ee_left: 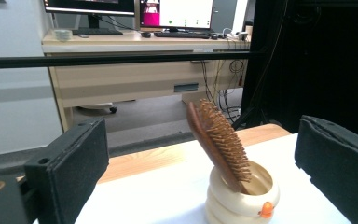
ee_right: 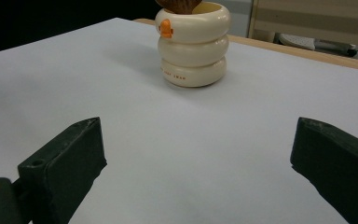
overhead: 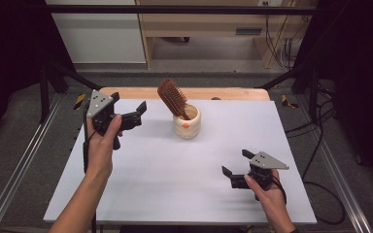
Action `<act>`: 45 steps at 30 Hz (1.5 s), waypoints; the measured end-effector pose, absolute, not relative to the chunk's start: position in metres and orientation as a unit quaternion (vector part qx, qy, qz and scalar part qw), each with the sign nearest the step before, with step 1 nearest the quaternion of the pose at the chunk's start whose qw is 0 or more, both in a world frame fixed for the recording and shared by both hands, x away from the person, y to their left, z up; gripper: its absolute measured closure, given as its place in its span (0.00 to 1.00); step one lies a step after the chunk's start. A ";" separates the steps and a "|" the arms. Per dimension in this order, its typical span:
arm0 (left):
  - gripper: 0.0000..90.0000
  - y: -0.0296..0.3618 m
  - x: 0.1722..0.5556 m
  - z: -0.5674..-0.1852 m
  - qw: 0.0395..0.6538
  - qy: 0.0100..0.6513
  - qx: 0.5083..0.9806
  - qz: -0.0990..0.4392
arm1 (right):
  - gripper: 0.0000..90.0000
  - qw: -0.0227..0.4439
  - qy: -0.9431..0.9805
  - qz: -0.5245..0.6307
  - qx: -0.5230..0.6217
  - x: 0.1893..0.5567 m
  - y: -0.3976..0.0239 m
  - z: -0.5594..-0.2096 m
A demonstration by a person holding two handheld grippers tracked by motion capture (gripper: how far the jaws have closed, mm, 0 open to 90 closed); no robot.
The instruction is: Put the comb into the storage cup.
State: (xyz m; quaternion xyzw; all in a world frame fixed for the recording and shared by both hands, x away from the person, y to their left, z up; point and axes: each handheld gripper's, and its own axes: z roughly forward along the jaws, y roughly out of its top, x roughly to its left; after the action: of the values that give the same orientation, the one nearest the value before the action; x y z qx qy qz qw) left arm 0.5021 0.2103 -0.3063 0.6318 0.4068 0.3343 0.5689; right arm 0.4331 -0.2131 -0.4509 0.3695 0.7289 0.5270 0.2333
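Observation:
A cream ringed cup with a small orange mark stands on the white table top, toward the back middle. A brown wooden hairbrush stands in it, handle down, leaning left. My left gripper is held above the table to the left of the brush, open and holding nothing. In the left gripper view the brush and cup sit between and beyond the black pads. My right gripper is low at the front right, open and holding nothing, facing the cup from well short of it.
A strip of wooden table edge runs behind the white sheet. Black frame bars cross overhead and at both sides. A desk with monitors stands beyond the table. Cables trail off to the right.

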 end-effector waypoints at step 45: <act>0.02 0.302 0.464 -0.338 0.610 0.423 0.591 0.318 | 0.07 0.275 0.701 0.531 0.389 0.428 -0.239 -0.432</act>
State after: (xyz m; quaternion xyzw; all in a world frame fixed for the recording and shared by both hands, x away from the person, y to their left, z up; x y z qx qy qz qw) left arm 0.4637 0.3019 -0.3377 0.5905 0.4228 0.3176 0.6096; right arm 0.4275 -0.2389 -0.4323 0.3886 0.7007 0.5311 0.2754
